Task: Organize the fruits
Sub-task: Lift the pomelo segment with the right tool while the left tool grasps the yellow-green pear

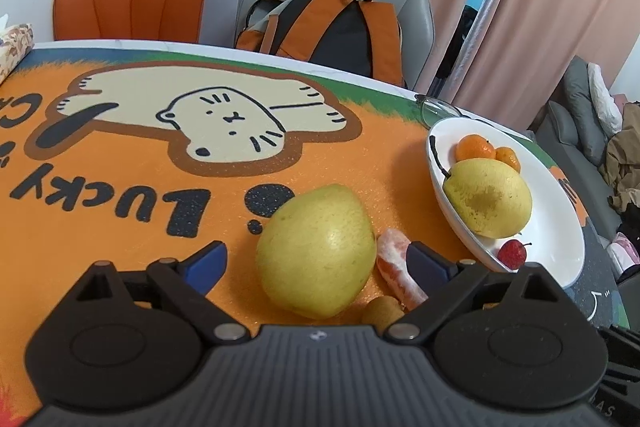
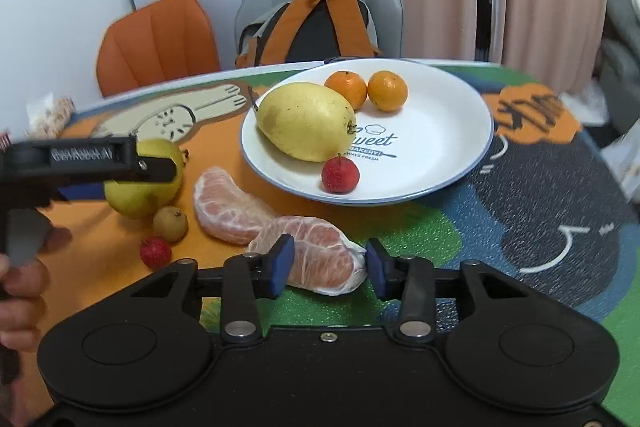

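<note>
Right claw (image 2: 327, 267) spread, pomelo segment (image 2: 316, 255) between fingers; left claw (image 1: 316, 261) spread around pear (image 1: 316, 251).

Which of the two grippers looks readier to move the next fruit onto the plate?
Probably the right gripper: its open fingers already straddle a peeled pomelo segment, just in front of the plate. The left gripper only frames the yellow pear, farther from the plate.
</note>
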The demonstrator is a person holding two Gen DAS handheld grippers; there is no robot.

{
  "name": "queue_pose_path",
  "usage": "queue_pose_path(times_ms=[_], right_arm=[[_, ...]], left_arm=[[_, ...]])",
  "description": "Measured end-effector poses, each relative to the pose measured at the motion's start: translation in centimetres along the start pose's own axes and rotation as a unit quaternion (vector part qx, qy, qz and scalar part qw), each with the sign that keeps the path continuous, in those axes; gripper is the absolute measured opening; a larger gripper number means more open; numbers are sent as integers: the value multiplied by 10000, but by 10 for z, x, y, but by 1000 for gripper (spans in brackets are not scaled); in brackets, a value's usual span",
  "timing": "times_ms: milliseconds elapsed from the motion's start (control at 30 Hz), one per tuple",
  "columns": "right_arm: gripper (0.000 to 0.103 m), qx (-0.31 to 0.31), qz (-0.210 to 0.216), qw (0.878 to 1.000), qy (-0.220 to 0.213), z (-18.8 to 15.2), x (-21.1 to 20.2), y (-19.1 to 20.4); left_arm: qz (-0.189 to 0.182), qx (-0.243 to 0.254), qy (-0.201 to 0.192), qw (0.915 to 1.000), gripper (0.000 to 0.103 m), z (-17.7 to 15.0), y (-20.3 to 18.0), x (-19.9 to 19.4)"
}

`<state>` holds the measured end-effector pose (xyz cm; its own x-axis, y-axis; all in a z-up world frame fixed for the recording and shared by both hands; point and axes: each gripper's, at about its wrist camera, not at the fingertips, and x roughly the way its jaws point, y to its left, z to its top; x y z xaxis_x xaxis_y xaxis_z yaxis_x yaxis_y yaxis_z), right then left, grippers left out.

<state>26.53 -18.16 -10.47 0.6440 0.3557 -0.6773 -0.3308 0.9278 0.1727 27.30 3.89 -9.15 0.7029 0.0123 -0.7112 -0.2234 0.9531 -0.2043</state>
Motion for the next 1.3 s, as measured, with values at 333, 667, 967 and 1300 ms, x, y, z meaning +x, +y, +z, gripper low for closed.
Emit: queue_pose_path(times_ms=[333,667,967,1300], right_arm=[[88,-145,84,9999,2,-6,-2,8],[96,-265,28,9996,97,-10,6,11],[103,-271,-489,9984,65,-10,22,38],[103,-12,-1042,9946,13,-8,35,43]], left_arm=[[-87,-43,4,10000,63,-12,3,0],[-91,-125,44,9999,63,-18,15,-12],[-14,-189,-21,9998,63,-21,27,-28],[-7,-251,-42,9997,63,-26,40,-37]])
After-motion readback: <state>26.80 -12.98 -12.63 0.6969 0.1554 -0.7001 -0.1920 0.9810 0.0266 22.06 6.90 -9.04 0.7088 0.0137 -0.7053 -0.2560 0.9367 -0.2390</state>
